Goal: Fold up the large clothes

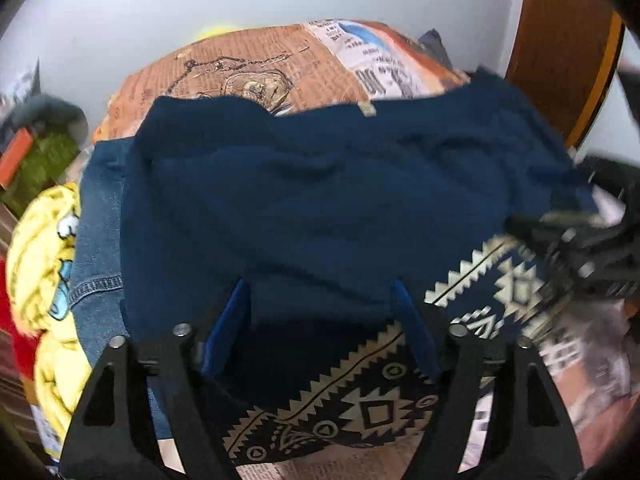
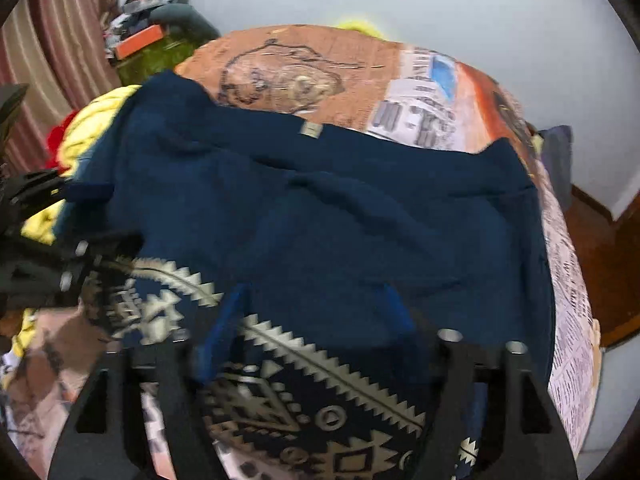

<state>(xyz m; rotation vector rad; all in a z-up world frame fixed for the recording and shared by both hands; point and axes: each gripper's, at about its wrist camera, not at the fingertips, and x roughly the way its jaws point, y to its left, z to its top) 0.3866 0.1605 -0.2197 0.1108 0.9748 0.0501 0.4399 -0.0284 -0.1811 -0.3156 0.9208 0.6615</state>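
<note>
A: The navy garment (image 1: 340,208) lay across the printed bedspread (image 1: 260,72), filling mid-frame, long axis left to right.
B: Both grippers, left (image 1: 320,328) and right (image 2: 316,332), stood wide over its patterned near hem, holding nothing, equally near.

light: soft, even, indoor, no glare | shadow: dark patch between each gripper's fingers | blur: motion smear strongest at side edges | distortion: fisheye bending, black vignette in corners | focus: soft throughout
</note>
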